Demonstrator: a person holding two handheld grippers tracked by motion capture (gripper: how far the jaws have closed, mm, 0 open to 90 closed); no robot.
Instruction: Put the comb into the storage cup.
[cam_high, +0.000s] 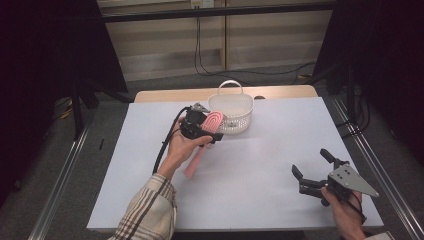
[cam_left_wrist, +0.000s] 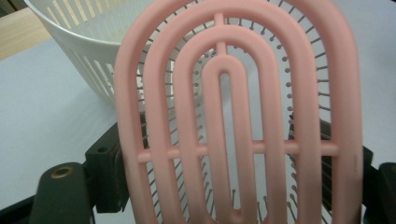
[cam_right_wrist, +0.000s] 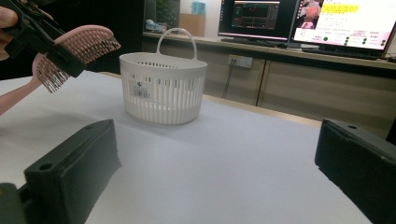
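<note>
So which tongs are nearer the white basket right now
The left. The left tongs hold the pink hairbrush right beside the white basket, brush head by its rim. The right tongs sit open at the table's near right corner, well away.

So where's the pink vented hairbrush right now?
The pink vented plastic hairbrush is clamped in the left claw, held above the white table left of centre in the high view, its head beside the white slotted plastic basket.

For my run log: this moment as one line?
left claw: shut on pink hairbrush | brush: lifted beside white basket | right claw: open, empty
</note>
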